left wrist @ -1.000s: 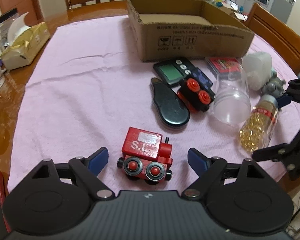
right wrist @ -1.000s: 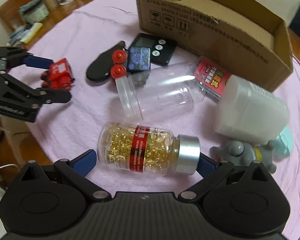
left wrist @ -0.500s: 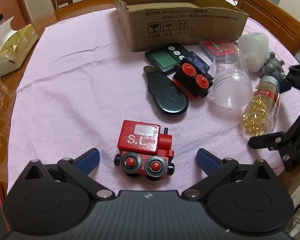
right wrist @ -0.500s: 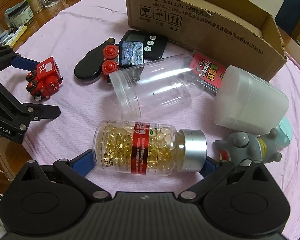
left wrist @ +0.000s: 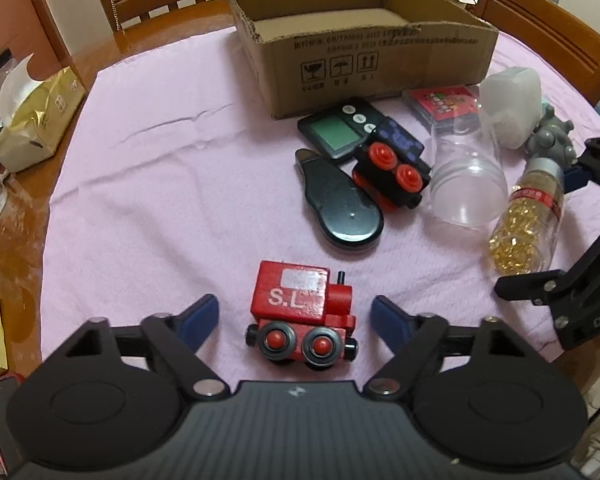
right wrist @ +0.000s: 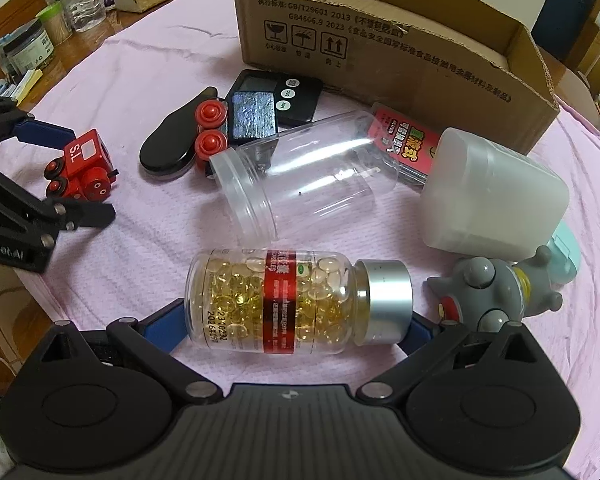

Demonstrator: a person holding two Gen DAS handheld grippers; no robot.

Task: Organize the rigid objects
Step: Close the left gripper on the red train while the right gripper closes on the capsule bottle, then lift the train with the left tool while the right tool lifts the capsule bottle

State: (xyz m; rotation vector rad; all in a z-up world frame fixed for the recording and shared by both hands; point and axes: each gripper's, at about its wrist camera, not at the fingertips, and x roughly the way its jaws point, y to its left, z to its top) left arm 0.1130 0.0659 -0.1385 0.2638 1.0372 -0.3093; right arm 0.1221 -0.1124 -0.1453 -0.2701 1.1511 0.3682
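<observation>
A red wooden toy train (left wrist: 302,316) marked "S.L" stands on the pink cloth between the fingers of my left gripper (left wrist: 296,316). Its jaws are closing, with a gap still showing on each side of the train. From the right wrist view, the left gripper (right wrist: 66,172) flanks the train (right wrist: 80,168). A clear bottle of golden capsules (right wrist: 296,304) with a silver cap lies lengthwise between the fingers of my right gripper (right wrist: 290,328). The pads sit close to its two ends without visibly pressing. An open cardboard box (left wrist: 380,56) stands at the back.
Between train and box lie a black case (left wrist: 340,208), a timer (left wrist: 340,130), a black toy wagon with red wheels (left wrist: 392,176), an empty clear jar (right wrist: 300,176), a white container (right wrist: 496,200), a red card pack (right wrist: 404,144) and a grey figure (right wrist: 488,292). A tissue pack (left wrist: 36,120) sits left; chairs stand behind.
The left jaws spread wider around the train, then narrowed to less than their first width. Both wrists rolled slightly. The capsule bottle stayed between the right fingers.
</observation>
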